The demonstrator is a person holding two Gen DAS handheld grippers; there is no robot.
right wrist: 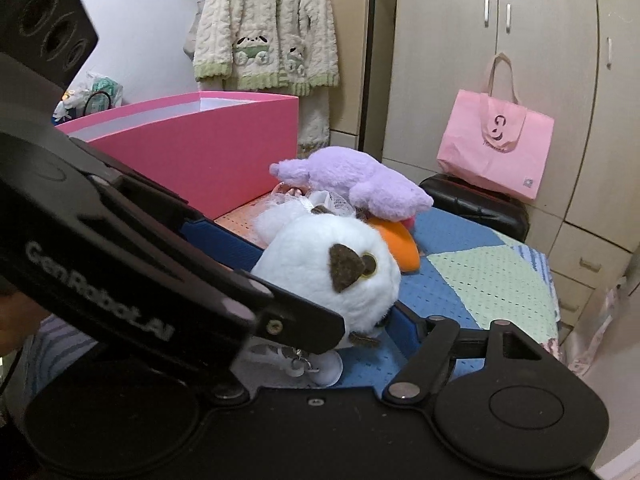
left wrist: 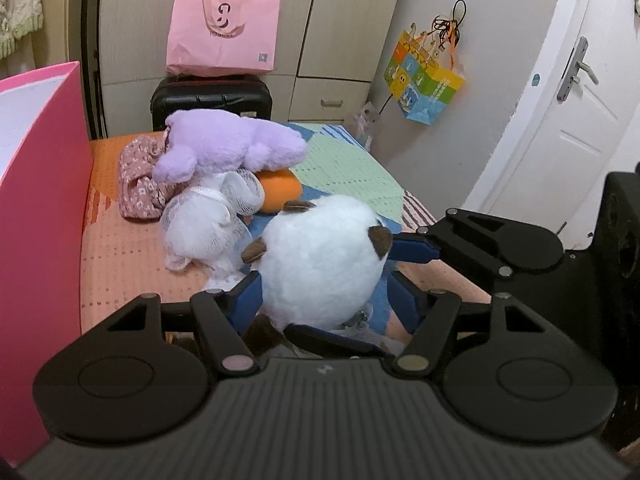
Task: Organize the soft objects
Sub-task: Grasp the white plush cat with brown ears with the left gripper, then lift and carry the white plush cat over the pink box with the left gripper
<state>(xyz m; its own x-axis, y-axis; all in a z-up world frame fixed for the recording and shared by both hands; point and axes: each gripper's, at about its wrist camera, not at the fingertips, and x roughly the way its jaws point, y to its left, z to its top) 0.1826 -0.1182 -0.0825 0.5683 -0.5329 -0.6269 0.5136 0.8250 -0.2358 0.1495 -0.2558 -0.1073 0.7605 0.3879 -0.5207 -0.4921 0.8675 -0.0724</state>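
A white plush [left wrist: 320,256] with brown ears lies on the bed, at the near end of a pile of soft things. My left gripper [left wrist: 324,280] has its blue fingers [left wrist: 246,300] pressed on the plush's two flanks. My right gripper [right wrist: 316,316] comes in from the right; one finger tip touches an ear and the other runs under the plush. In the right wrist view the white plush [right wrist: 328,272] sits against that gripper's right finger [right wrist: 408,320], and its left finger is hidden behind the left gripper. Behind lie a purple plush [left wrist: 224,148], a white mesh bundle [left wrist: 204,220], an orange cushion [left wrist: 280,190] and floral cloth [left wrist: 140,180].
A tall pink box [right wrist: 200,152] with an open top stands on the bed [left wrist: 120,256] to the left of the pile. Beyond the bed's far end are a black suitcase [left wrist: 212,96] with a pink bag [left wrist: 224,32] on it, wardrobes, and a white door [left wrist: 560,100] at the right.
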